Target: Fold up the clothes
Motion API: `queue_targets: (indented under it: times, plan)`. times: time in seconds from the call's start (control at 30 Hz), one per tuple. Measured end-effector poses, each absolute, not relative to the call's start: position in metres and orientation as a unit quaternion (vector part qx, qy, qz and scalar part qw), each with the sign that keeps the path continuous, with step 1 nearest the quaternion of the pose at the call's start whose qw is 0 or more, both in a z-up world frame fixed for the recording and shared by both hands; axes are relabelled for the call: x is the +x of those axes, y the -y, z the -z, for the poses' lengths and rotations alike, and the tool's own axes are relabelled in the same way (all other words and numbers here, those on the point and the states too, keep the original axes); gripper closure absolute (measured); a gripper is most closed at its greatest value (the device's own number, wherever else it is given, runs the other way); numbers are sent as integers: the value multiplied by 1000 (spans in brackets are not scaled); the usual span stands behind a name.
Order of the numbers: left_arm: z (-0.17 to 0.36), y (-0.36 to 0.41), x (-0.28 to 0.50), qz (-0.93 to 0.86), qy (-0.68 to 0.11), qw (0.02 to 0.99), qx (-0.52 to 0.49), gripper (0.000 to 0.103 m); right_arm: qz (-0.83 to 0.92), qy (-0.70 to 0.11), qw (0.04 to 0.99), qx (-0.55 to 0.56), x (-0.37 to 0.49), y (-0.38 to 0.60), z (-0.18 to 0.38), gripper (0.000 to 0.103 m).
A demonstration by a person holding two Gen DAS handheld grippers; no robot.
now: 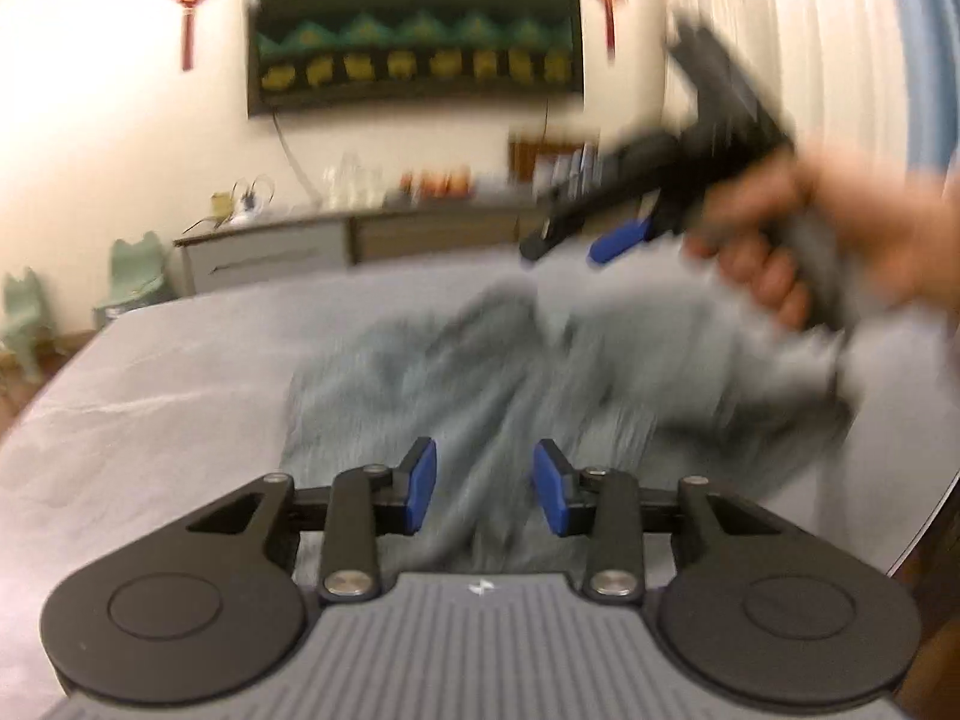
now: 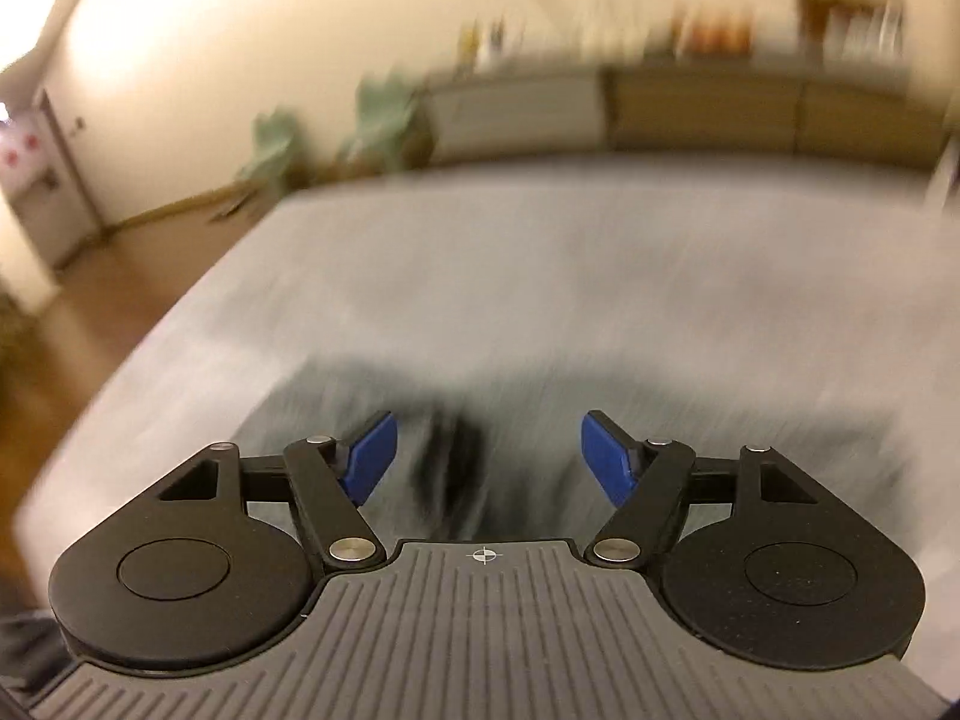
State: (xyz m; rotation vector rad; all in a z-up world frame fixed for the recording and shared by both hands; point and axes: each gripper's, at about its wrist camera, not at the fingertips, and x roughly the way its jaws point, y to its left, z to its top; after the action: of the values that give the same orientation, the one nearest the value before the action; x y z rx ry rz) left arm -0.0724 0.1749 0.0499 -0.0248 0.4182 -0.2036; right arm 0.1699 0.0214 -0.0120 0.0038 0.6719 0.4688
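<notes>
Two spread grippers above a crumpled grey garment on a grey bed.

Left wrist view: the left gripper (image 1: 485, 489) at lower centre has its jaws parted, holding nothing, with the grey garment (image 1: 510, 384) lying mid-frame on the bed (image 1: 150, 396); only this view shows the right gripper (image 1: 570, 243) from outside, at upper right in the person's hand (image 1: 840, 240). Right wrist view: the right gripper (image 2: 486, 459) is wide apart and empty above the blurred garment (image 2: 456, 468).

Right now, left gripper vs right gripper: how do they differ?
Left gripper: narrower gap between its blue pads, low over the crumpled grey garment. Right gripper: pads spread wider and splayed outward; the left wrist view shows it raised above the garment's far side in the person's hand. Both are open and hold nothing, over the grey bed.
</notes>
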Motion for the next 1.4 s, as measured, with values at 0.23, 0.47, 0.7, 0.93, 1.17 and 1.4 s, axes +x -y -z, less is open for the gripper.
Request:
queue_targets:
  times: [0.23, 0.47, 0.7, 0.93, 1.17, 1.4]
  plan:
    - [-28, -187, -39, 69, -310, 947, -43, 66, -347, -404, 833, -150, 165, -103, 61, 72]
    - [-36, -171, -51, 59, -296, 953, 18, 63, -347, -345, 825, -284, 150, -135, 61, 58]
    - [-21, -169, -28, 46, -332, 941, 47, 63, -369, -374, 807, -271, 250, -242, 66, 60]
    - [-23, -163, -38, 55, -321, 942, 81, 64, -351, -453, 791, -214, 356, -267, 116, 33]
    - [-43, -189, -29, 32, -301, 953, -2, 64, -361, -372, 847, -120, 275, -144, 62, 59]
    - [-53, -141, -14, 30, -296, 953, 59, 64, -369, -356, 833, -208, 235, -126, 153, 58]
